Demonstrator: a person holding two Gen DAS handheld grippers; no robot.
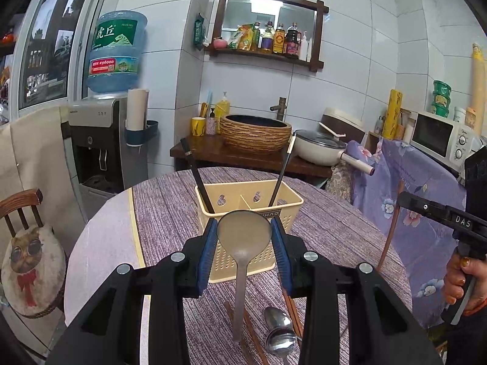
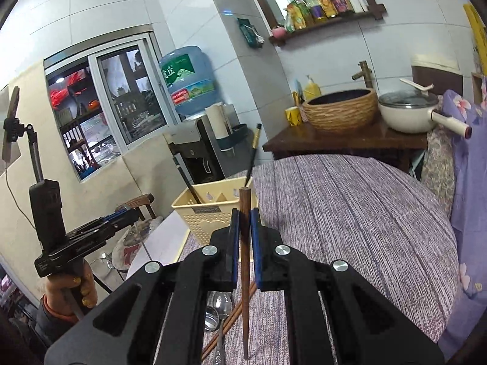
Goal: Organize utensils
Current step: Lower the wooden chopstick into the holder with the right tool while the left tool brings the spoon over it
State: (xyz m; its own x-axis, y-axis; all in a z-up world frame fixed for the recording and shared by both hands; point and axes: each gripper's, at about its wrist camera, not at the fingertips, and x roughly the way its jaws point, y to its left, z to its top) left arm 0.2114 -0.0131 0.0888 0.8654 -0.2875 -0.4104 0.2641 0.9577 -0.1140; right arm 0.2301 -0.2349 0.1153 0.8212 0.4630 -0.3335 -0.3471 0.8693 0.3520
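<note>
- The left gripper [image 1: 244, 237] is clamped on the bowl of a ladle [image 1: 243, 243]; its handle hangs down over the table [image 1: 334, 228], clear of the cloth as far as I can tell.
- The right gripper [image 2: 242, 234] is pinched tight on a brown chopstick [image 2: 244, 273], which stands near upright between the blue pads [image 2: 234, 243], thick end up, thin tip down near the table.
- The caddy [image 1: 243, 213] sits just beyond both tools, toward the far side of the table. It has a middle divider, and a black chopstick [image 1: 196, 179] leans in the left compartment, another [image 1: 283, 173] in the right.
- Judged step: carry each held piece over the caddy and drop it in.
- For the brown chopstick, I would bring the tip over the rim first and lower it until the tip is well inside before parting the pads, so it does not bounce out.
- The ladle is held by its bowl, handle down, which suits the caddy. Aim the handle at one compartment, away from the leaning black sticks.
- Move one hand at a time; the two tools are near each other over a small box and could knock it.
- Left on the near table: two spoons [image 1: 281, 334] and more brown chopsticks [image 1: 292, 304].
</note>
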